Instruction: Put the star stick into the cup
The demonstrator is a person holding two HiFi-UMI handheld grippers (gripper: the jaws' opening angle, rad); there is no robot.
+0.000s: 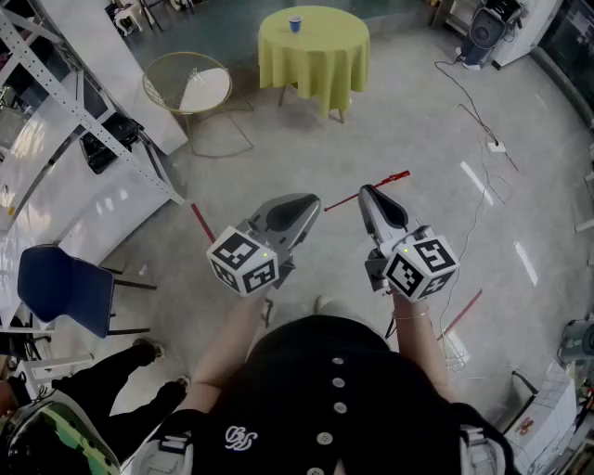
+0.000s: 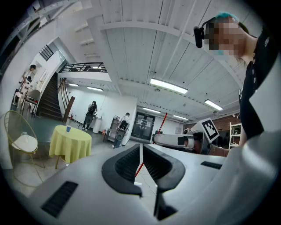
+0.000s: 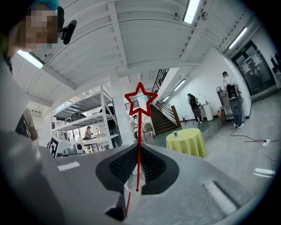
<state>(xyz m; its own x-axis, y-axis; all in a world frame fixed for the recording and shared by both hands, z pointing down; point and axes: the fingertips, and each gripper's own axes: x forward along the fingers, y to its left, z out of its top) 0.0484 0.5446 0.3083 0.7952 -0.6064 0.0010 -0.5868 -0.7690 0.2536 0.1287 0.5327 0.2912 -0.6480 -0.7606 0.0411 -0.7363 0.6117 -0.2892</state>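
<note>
Right claw (image 3: 138, 149) clamped on star stick (image 3: 139, 115), star end poking out past the tips; left claw (image 2: 141, 148) closed, empty; cup (image 1: 295, 23) on yellow table (image 1: 325, 65), well apart ahead.

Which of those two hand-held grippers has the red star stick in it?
The right gripper: its jaws are shut on the red star stick. The left gripper has its jaws together, with nothing between them.
</note>
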